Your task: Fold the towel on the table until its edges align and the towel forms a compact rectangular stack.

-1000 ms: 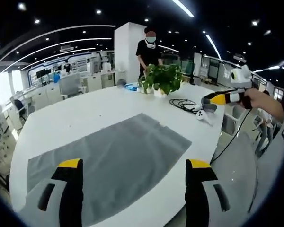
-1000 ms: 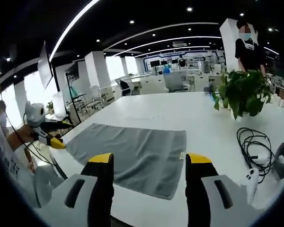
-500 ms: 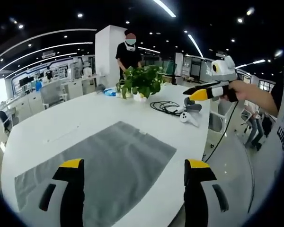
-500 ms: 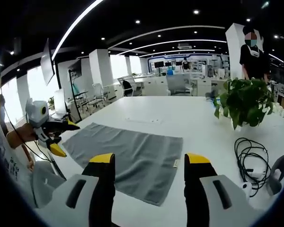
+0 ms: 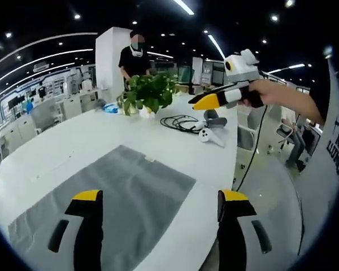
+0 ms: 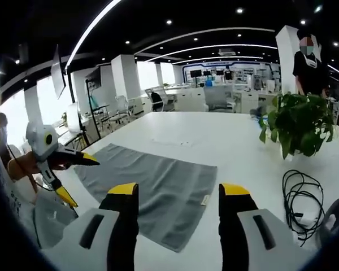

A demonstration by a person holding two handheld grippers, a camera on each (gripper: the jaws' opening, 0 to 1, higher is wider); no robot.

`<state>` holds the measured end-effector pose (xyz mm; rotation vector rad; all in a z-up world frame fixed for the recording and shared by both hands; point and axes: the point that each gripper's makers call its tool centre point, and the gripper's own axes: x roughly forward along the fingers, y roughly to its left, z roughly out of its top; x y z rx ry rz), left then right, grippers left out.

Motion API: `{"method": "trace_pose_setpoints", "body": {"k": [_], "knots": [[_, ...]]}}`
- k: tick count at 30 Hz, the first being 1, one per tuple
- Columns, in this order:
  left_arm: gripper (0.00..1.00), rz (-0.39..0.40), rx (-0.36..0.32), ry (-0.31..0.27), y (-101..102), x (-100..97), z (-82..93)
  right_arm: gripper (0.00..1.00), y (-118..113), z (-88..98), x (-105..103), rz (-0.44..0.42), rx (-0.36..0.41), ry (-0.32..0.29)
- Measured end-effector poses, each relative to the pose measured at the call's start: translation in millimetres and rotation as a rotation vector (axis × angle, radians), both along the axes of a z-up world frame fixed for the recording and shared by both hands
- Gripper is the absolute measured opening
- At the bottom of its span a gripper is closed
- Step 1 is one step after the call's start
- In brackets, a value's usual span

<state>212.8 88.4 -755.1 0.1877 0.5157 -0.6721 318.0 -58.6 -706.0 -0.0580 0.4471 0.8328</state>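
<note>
The grey towel (image 5: 110, 197) lies flat and unfolded on the white bench (image 5: 56, 149), and both the left claw (image 5: 158, 237) and the right claw (image 6: 178, 234) hang above it with their 2 jaws spread wide, gripping nothing. My worry is that the cloth looks thin and limp on a smooth glossy top, so pinching 1 corner could drag the whole sheet or leave the edges skewed. The black cable coil (image 6: 299, 195) and potted plant (image 6: 296, 124) sit well apart from it.
</note>
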Motion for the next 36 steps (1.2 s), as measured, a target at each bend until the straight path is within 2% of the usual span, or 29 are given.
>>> {"method": "trace_pose_setpoints", "body": {"k": [6,9,12,16,19,22,30,31,33,34,36], "knots": [[0.85,-0.033,0.023,0.012,-17,6.2,-11.4,0.56,4,-5.1,18,0.024,0.002,0.002],[0.84,-0.092,0.045,0.041,-30,7.0,-20.1,0.55,4,-8.5,28,0.027,0.005,0.003],[0.83,-0.133,0.067,0.04,-40,9.8,-24.9,0.53,5,-12.5,37,0.031,0.009,0.008],[0.79,-0.155,0.06,0.041,-52,15.0,-30.2,0.5,3,-20.3,53,0.015,-0.003,-0.012],[0.73,-0.154,0.055,0.004,-58,20.4,-29.1,0.51,4,-29.3,60,0.02,-0.019,-0.004],[0.71,-0.168,0.043,-0.007,-66,22.6,-30.6,0.49,6,-38.7,66,0.021,-0.029,0.01],[0.63,-0.252,0.058,0.021,-96,26.2,-55.3,0.44,9,-58.7,83,0.013,-0.046,0.024],[0.6,-0.259,0.062,0.026,-100,26.4,-57.9,0.44,9,-60.6,85,0.015,-0.05,0.024],[0.52,-0.258,0.075,0.0,-104,29.5,-56.1,0.43,10,-64.7,90,0.014,-0.055,0.03],[0.48,-0.264,0.062,-0.015,-109,31.5,-53.8,0.42,10,-66.0,92,0.013,-0.055,0.032],[0.47,-0.279,0.031,-0.005,-116,33.3,-54.5,0.42,10,-70.2,97,0.009,-0.058,0.035]]}}
